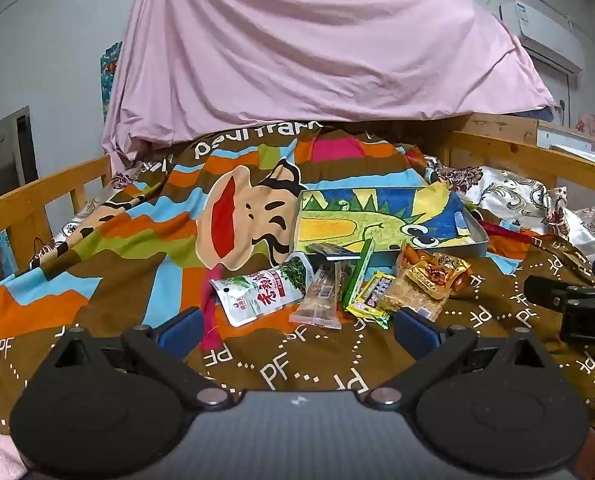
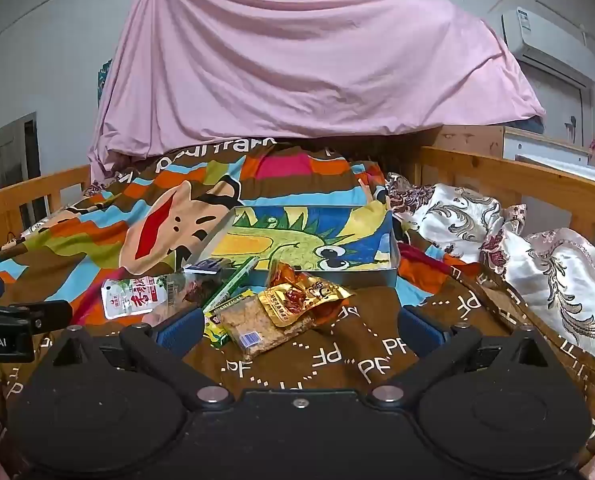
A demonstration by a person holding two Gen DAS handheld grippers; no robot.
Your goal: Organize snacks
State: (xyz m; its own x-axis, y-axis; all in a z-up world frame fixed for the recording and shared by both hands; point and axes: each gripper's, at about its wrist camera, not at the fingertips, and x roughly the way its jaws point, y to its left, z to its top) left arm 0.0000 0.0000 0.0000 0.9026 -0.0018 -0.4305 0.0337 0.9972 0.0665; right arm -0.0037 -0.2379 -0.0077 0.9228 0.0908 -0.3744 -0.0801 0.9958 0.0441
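Wooden rails (image 1: 37,196) frame a bed spread with a brightly coloured cartoon-print quilt (image 1: 145,240), and a large pink sheet (image 1: 297,52) hangs behind it (a white air conditioner (image 2: 545,40) sits high on the right wall). On the quilt lies a shallow rectangular metal tin with a crayon-style dragon picture inside (image 1: 381,220), with nothing in it. Just in front of the tin, a loose pile of snacks rests on the brown part of the quilt: a white and green pouch with red characters (image 1: 257,290), a clear-wrapped pale bar (image 1: 321,300), a long green stick pack (image 1: 359,272), a small yellow-green packet (image 1: 373,294), a gold foil pouch (image 2: 297,298) and a clear packet of tan crumbly squares (image 2: 253,326).

Both tools hover low over the near edge of the bed. The left gripper (image 1: 299,326) has its blue-padded fingers spread wide with nothing between them, and the right gripper (image 2: 299,328) is likewise fully spread and holds nothing; the tan packet lies just ahead of it.
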